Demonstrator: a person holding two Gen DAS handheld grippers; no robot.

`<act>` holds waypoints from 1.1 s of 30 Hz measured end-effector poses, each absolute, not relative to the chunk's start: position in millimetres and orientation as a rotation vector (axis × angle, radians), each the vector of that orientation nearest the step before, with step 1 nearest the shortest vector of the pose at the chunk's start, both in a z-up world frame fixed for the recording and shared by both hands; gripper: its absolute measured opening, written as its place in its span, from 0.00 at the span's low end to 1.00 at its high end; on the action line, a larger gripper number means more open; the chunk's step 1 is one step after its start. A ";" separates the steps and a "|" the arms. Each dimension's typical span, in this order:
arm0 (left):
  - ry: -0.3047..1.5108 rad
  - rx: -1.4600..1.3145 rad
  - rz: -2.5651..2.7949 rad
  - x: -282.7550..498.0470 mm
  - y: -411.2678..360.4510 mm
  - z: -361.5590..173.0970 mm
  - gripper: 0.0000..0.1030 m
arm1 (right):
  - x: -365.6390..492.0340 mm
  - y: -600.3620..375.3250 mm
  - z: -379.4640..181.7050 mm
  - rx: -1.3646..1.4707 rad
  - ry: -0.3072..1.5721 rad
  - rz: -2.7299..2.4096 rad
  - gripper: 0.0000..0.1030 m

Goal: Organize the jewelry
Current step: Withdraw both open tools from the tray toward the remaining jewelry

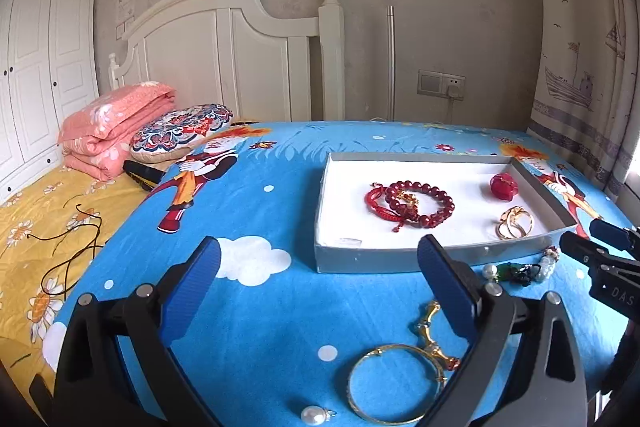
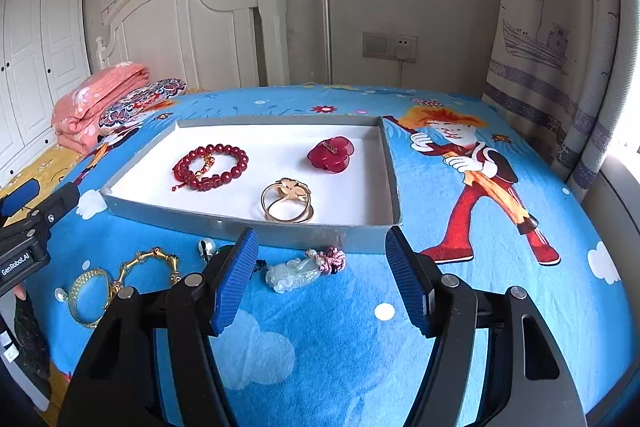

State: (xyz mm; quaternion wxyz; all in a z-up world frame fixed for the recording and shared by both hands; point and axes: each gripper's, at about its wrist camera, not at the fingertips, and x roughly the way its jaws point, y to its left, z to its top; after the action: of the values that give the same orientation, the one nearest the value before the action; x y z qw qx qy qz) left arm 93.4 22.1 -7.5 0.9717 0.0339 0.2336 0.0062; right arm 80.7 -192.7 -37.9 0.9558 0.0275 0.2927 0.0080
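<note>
The jade pendant [image 2: 294, 275] lies on the blue bedsheet [image 2: 500, 267] just in front of the tray [image 2: 394, 179], which already holds a red bead bracelet [image 2: 212, 167], gold ring [image 2: 286, 201] and red flower [image 2: 331, 153]. The right gripper [image 2: 322, 279], fingers apart and empty, frames the pendant, seemingly the next pick; lower and close. The left gripper [image 1: 320, 291], also spread and empty, hovers near the gold bangle [image 1: 394, 385].

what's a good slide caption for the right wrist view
Open right gripper poised over a jade pendant beside the tray, which holds bracelets, a ring and a red flower.
</note>
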 end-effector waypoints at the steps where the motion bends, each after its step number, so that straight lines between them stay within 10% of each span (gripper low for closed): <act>1: 0.495 0.069 0.009 96.7 23.7 -11.3 0.93 | 79.3 -192.4 -37.0 0.050 0.589 0.013 0.61; 33: 0.510 0.050 -0.054 103.7 25.9 -13.1 0.93 | 95.8 -202.4 -66.1 0.050 0.814 -0.088 0.41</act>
State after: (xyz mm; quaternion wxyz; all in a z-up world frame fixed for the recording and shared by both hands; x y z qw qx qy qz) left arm 103.7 25.9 -13.1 0.9670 0.0247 0.2521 -0.0269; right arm 95.8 -202.4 -66.1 0.9170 0.0242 0.3957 -0.0430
